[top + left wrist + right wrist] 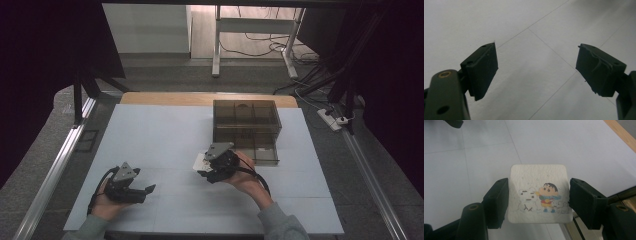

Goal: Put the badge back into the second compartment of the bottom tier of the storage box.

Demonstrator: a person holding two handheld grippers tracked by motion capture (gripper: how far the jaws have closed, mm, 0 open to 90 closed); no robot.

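**Coaster in right tool, organizer just beyond**

The coaster (pixel 539 193), square and white with a cartoon print, sits flat between my right tool's (pixel 537 201) pads, clamped on two opposite edges and held above the surface (pixel 160 135). From overhead the right tool (pixel 212 165) hangs just short of the organizer (pixel 246 131), a smoky clear box with compartments, which lies just beyond and a little to the right. My judgement: the coaster goes forward into a near compartment, so its flat face must tip to fit a slot. My left tool (pixel 150 189) rests low at the near left, well apart, jaws spread wide with nothing between them.
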